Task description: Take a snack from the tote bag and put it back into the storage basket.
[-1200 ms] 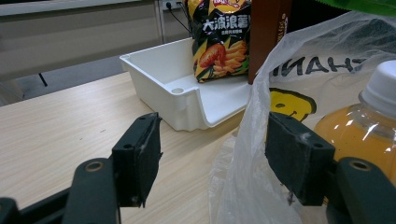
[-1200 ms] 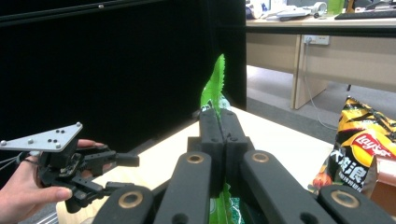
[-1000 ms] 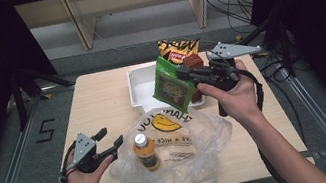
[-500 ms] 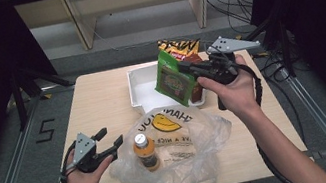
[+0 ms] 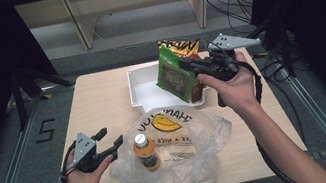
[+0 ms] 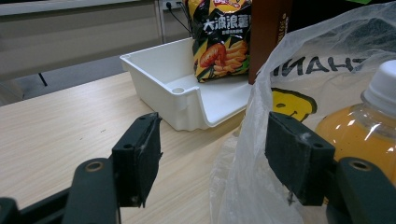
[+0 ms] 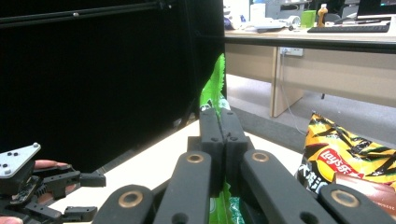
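The right claw point(image 5: 185, 63) is clamped on the top edge of a green snack bag point(image 5: 175, 74), which hangs in the air at centre right of the high view, over the near right corner of the white tray point(image 5: 143, 92). In the right claw's own view the two jaws meet flat with the green foil point(image 7: 213, 88) pinched between them. The left claw point(image 5: 111, 141) sits at lower left of the high view, jaws apart and holding nothing, just beside the left edge of the plastic bag point(image 5: 195, 141); in its own view that bag's film point(image 6: 247, 154) lies between the pads, untouched as far as I can tell.

My reading is that the snacks are being moved between tray and plastic bag, and the green bag is mid-transfer. Which way it is going the pictures do not settle. An orange drink bottle point(image 5: 145, 151) stands upright in the plastic bag, so that item looks dealt with. Left in or by the tray are a yellow-and-black chip bag point(image 5: 178, 46) at the far right corner and a dark reddish-brown pack point(image 5: 197, 91), mostly hidden behind the green bag.

Around them the wooden bench point(image 5: 97, 103) is bare at upper left. The bottle takes up the middle of the plastic bag's mouth, and the crumpled film slumps low, so it may need holding wide by the left claw for anything to pass cleanly.
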Action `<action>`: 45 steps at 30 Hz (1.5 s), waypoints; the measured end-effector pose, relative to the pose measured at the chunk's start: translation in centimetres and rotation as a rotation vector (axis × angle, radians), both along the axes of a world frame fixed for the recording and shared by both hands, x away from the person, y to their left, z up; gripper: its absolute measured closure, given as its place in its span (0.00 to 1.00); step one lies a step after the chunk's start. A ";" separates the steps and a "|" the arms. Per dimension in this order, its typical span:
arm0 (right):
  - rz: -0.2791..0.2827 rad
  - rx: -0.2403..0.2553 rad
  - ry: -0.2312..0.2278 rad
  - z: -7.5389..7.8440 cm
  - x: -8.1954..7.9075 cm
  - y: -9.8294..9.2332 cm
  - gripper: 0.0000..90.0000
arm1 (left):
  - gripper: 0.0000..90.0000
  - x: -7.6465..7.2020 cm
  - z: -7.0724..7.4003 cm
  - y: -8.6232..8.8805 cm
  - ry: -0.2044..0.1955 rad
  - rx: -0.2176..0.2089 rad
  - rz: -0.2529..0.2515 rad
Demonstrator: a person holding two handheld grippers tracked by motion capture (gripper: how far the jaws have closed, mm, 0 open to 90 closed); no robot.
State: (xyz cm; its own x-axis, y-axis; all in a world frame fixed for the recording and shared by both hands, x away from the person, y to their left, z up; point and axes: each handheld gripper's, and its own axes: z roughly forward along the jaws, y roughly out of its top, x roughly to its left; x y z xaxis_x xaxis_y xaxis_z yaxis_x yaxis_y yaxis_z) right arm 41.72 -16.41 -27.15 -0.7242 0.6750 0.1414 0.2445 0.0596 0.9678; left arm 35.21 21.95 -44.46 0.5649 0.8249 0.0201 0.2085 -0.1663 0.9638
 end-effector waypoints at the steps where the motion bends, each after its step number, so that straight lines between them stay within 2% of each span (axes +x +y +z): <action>1: 0.000 -0.004 -0.008 0.0 0.1 -0.1 1.00 | 0.39 0.0 0.0 0.0 0.001 0.000 0.000; 2: 0.000 -0.003 -0.027 0.0 0.4 -0.1 1.00 | 0.39 0.0 0.0 0.0 0.001 0.000 0.001; 4: -0.007 0.003 0.004 0.0 0.3 0.0 1.00 | 0.39 0.0 0.0 0.1 -0.003 0.005 -0.001; 6: -0.007 -0.010 -0.027 0.0 0.7 -0.1 1.00 | 0.39 0.0 0.0 0.1 0.001 0.000 0.002; 9: -0.017 -0.014 -0.027 -0.1 1.0 -0.1 1.00 | 0.39 0.0 0.0 0.1 0.001 0.001 0.002; 10: -0.022 -0.022 -0.045 -0.2 1.2 -0.1 1.00 | 0.39 0.0 0.0 0.1 0.001 0.000 0.002; 11: -0.022 -0.013 -0.010 -0.2 1.2 0.0 1.00 | 0.39 0.0 0.0 0.1 0.001 0.000 0.002; 15: -0.045 -0.031 -0.036 -0.5 1.8 -0.2 1.00 | 0.39 0.0 0.0 0.1 0.000 0.002 0.001; 16: -0.039 -0.025 -0.019 -0.5 1.8 -0.1 1.00 | 0.39 0.0 0.0 0.1 0.000 0.001 0.001; 21: -0.057 -0.032 -0.013 -0.8 2.4 0.0 1.00 | 0.39 0.0 0.0 0.1 0.000 0.000 0.003; 22: -0.062 -0.043 -0.038 -0.9 2.6 -0.1 1.00 | 0.39 0.0 0.0 0.1 0.001 0.000 0.003; 24: -0.067 -0.031 -0.007 -0.9 2.6 0.1 1.00 | 0.39 0.0 0.0 0.1 0.000 0.001 0.002; 25: -0.071 -0.044 -0.023 -0.9 2.9 0.0 1.00 | 0.39 0.0 0.0 0.1 0.001 -0.001 0.003; 26: -0.074 -0.048 -0.015 -1.0 2.9 0.0 1.00 | 0.39 0.0 0.0 0.1 0.001 -0.001 0.003; 27: -0.072 -0.045 -0.026 -1.1 3.1 0.1 1.00 | 0.39 0.1 0.0 0.1 0.002 -0.001 0.004; 28: -0.080 -0.049 -0.010 -1.0 3.1 0.1 1.00 | 0.39 0.1 0.0 0.1 0.002 0.000 0.004; 32: -0.086 -0.055 -0.021 -1.2 3.7 0.2 1.00 | 0.39 0.1 -0.1 0.1 -0.004 -0.005 -0.006; 38: -0.097 -0.055 -0.002 -1.4 4.1 0.5 1.00 | 0.39 0.0 0.0 0.1 -0.001 0.001 0.001; 42: -0.097 -0.072 -0.032 -1.6 4.7 0.4 1.00 | 0.39 0.0 0.0 0.2 -0.002 0.000 0.001; 43: -0.101 -0.074 -0.019 -1.7 4.7 0.4 1.00 | 0.39 0.0 0.0 0.1 0.000 0.000 0.001; 44: -0.108 -0.081 -0.032 -1.7 4.9 0.4 1.00 | 0.39 0.0 0.0 0.1 0.000 -0.001 0.001; 45: -0.104 -0.070 -0.014 -1.8 4.9 0.4 1.00 | 0.39 0.0 0.0 0.2 -0.002 0.001 0.000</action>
State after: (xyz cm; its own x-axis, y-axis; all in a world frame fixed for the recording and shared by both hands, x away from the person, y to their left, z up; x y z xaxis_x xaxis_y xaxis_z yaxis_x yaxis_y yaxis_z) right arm 46.63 -15.97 -28.91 -0.6512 0.7545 0.0815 0.2395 0.1024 0.9655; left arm 35.26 22.10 -44.46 0.5647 0.8250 0.0218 0.2068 -0.1670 0.9640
